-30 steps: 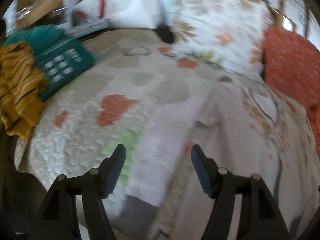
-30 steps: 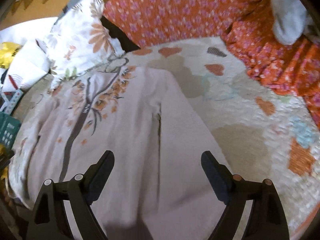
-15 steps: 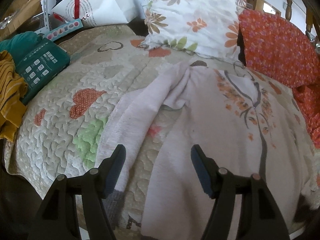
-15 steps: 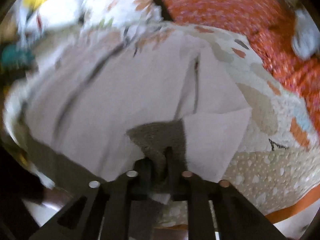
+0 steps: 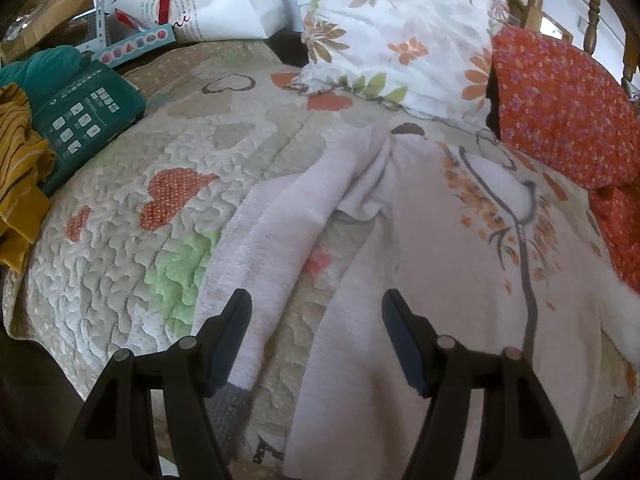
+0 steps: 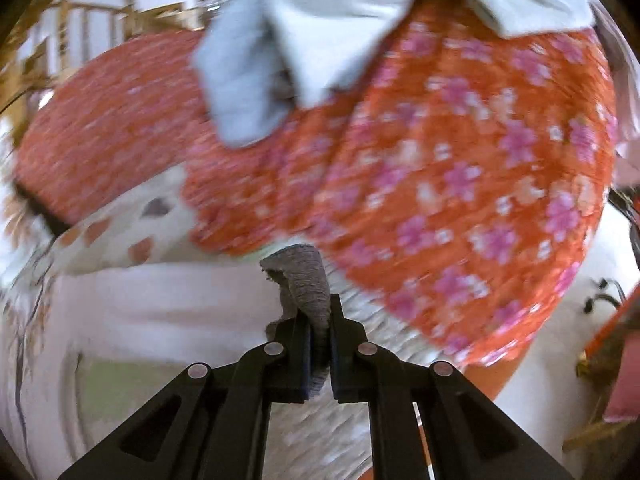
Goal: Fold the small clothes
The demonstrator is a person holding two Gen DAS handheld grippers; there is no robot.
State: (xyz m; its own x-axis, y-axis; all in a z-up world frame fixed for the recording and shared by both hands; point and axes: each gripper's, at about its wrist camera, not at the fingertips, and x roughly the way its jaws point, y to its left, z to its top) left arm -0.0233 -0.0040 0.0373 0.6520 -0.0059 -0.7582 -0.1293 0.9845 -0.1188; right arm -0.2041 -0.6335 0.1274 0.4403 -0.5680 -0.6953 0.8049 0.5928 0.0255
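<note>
Left gripper (image 5: 316,336): jaws spread wide, nothing between them, poised low over the near edge, pointing toward the far side. Fingers (image 5: 230,336) dark, with blue pads on the inner faces.

Right gripper (image 6: 320,344): jaws pressed together, pinching a grey cuff (image 6: 306,280) that sticks up beyond the tips. View blurred.

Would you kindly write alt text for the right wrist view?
The right gripper is shut on the grey cuff of a pale pink garment, lifted over a quilted bedspread. Behind, blurred, lie an orange floral fabric and a pale grey cloth.
</note>
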